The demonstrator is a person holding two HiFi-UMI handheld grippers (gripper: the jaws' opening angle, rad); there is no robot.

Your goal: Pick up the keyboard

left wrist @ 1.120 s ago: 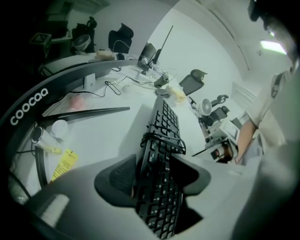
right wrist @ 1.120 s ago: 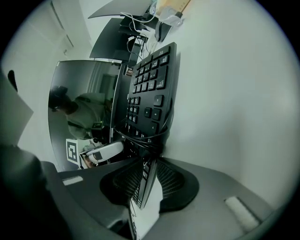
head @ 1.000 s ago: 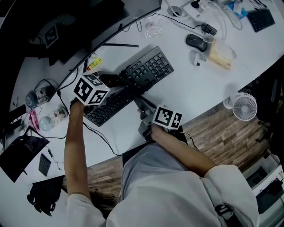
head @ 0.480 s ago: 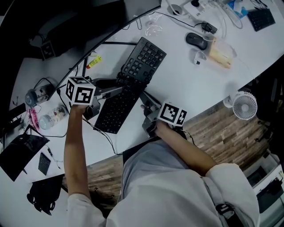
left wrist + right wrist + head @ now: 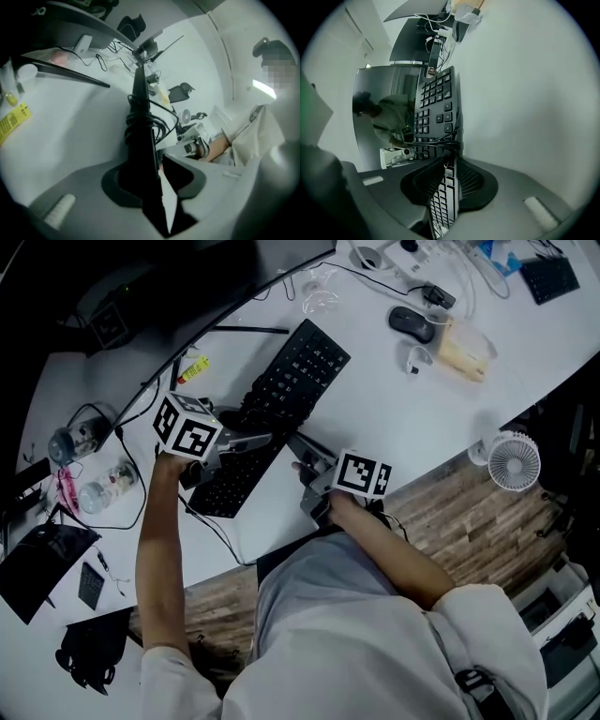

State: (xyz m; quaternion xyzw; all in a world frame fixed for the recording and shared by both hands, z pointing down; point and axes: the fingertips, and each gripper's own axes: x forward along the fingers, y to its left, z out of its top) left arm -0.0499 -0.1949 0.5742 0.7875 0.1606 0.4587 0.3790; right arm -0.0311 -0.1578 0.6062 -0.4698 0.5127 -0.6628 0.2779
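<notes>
The keyboard (image 5: 286, 390) is tipped on edge over the table (image 5: 422, 427), its near end pinched from both sides. The left claw (image 5: 255, 441) grips one face, the right claw (image 5: 302, 461) the other, its jaws opening slightly with the keyboard still between them. Best to firm up that right grip and raise both hands together, keeping clear of the wrapped cable (image 5: 436, 142).

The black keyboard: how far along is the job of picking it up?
Done: both grippers are on the black keyboard, whose black cable is wound round its middle. In hand: the left gripper clamps one long edge. The right gripper has the opposite edge between its jaws, which are opening slightly. Left: raising it clear of the white desk. I cannot tell if it has lifted off yet.
</notes>
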